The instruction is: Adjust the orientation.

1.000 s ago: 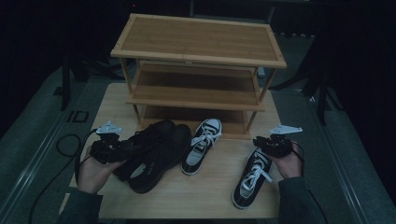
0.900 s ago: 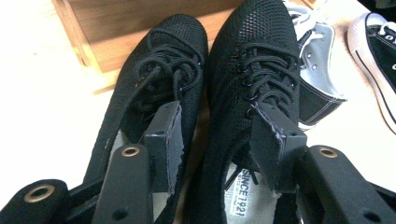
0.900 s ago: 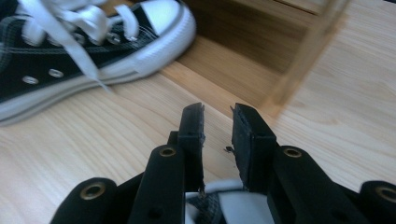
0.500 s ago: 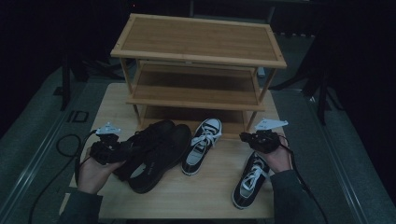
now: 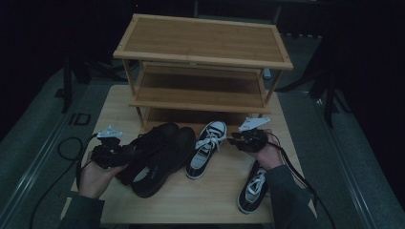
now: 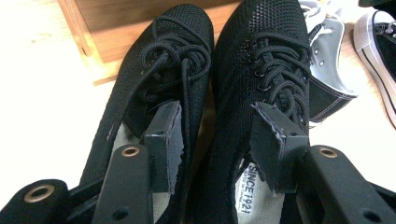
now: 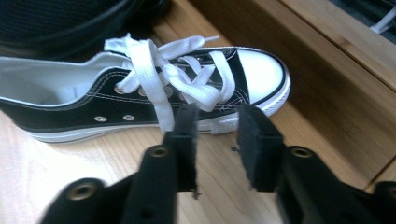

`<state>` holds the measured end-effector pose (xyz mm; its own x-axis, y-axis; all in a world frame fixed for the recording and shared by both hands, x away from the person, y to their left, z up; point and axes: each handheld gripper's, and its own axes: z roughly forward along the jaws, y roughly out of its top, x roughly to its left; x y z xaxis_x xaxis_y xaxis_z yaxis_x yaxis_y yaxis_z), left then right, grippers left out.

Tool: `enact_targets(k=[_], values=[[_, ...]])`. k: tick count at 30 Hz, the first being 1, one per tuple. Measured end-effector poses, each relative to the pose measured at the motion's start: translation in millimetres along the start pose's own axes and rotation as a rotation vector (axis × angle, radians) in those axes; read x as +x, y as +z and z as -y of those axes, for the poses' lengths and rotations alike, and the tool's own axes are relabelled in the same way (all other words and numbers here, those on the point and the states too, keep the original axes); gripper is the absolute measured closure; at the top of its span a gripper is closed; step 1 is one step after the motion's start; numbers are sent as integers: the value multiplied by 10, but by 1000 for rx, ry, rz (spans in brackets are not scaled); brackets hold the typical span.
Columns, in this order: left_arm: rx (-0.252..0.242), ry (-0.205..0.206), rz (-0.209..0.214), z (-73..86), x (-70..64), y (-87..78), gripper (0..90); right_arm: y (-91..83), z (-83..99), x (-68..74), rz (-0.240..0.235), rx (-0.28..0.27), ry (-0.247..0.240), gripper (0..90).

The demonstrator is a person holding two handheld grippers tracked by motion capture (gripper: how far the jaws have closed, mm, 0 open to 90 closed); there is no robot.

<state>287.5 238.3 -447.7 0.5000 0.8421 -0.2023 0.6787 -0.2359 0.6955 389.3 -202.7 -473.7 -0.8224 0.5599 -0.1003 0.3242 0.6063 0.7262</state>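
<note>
Leftward from the near sneaker [image 5: 253,188], the right gripper [image 5: 237,141] is travelling, jaws spread and empty, toward the far sneaker [image 5: 206,149] at its nine o'clock, toe pointing twelve; left gripper [image 5: 128,154], spread, is straddling the black mesh shoes [image 5: 157,157].

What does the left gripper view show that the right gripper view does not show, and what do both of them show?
The left gripper view gives the pair of black mesh shoes side by side, with one pad in each shoe's opening; the jaws straddle the shoes' inner sides. An insole label reads SINCE 1921.

The right gripper view gives the whole toe cap and white laces of the black-and-white sneaker, and the right gripper open just short of it, touching nothing.

Both share that sneaker, the light wooden table and the base of the wooden shoe rack.
</note>
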Motion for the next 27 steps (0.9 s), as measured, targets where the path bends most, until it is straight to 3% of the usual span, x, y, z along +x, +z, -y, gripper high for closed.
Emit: enact_targets(k=[4,12,19,22,27], values=[[7,6,4,12,-1,1,542,113,-50,18,0,42,-41,582],[11,10,11,53,10,-29,544,251,-97,20,9,85,-67,585],[7,67,74,52,-56,-22,549,247,-115,43,-5,50,-81,852],[16,90,92,49,-91,6,553,226,-109,60,-8,44,-83,875],[55,113,61,35,-123,121,669,169,-105,82,-15,30,-90,885]])
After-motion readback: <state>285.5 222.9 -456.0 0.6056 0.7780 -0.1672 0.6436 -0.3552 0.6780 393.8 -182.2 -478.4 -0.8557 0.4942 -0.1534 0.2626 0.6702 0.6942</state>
